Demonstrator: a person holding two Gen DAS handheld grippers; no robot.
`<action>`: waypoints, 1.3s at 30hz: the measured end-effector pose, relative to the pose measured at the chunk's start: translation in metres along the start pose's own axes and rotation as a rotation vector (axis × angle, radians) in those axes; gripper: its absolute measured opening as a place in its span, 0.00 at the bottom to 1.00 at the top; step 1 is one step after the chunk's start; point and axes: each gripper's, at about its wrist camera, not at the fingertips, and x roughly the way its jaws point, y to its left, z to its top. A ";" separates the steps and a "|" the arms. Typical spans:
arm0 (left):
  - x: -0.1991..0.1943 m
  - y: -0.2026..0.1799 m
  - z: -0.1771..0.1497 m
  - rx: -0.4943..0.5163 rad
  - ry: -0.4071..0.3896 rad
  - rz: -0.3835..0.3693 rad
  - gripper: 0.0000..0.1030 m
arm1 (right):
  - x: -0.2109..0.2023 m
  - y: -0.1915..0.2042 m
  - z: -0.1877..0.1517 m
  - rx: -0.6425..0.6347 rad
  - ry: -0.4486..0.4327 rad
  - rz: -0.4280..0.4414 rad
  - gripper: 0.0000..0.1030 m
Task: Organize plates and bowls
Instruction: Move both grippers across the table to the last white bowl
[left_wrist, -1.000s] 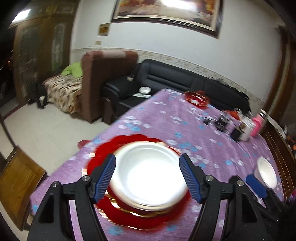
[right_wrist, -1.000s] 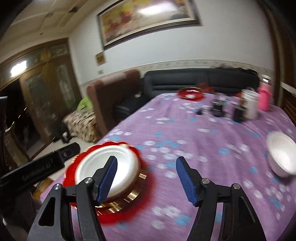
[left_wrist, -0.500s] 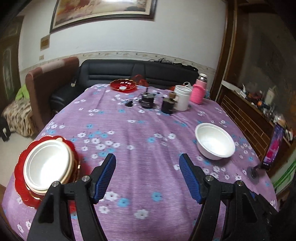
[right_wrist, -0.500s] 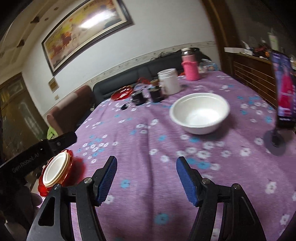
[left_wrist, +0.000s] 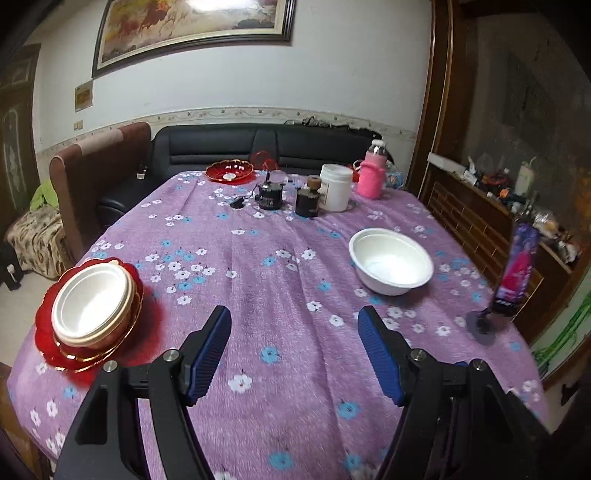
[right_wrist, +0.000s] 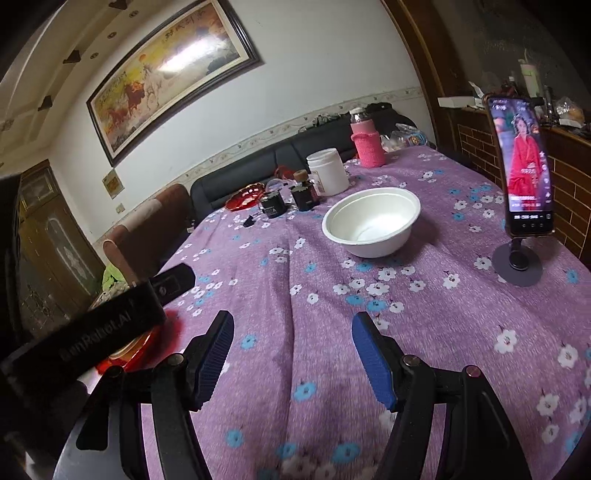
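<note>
I hold both the left hand-held gripper (left_wrist: 294, 350) and the right hand-held gripper (right_wrist: 292, 356) spread and empty above the table (left_wrist: 258, 266). The loose white bowl (right_wrist: 371, 220) sits apart near the phone on its stand (right_wrist: 524, 173), probably next to join the stack on the red plate (left_wrist: 88, 314) at the left edge.

Tablecloth (left_wrist: 295, 280) fuzzy purple cloth – white bowl (left_wrist: 391, 266) smooth, matt – red plate (left_wrist: 48, 332) glossy, gold-rimmed.

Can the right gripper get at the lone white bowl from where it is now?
Probably yes: the right gripper is open and empty, the white bowl sits ahead, only bare tablecloth between; the phone stand stands off to the side.
</note>
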 end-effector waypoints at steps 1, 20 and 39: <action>-0.007 0.001 -0.001 -0.005 -0.012 -0.003 0.68 | -0.003 0.002 -0.001 -0.003 -0.003 0.002 0.70; -0.072 0.052 -0.006 -0.063 -0.118 0.008 0.82 | 0.009 0.046 -0.026 -0.075 0.084 0.050 0.73; 0.057 0.078 0.008 -0.123 0.182 -0.066 0.82 | 0.098 -0.012 0.016 0.039 0.204 0.008 0.73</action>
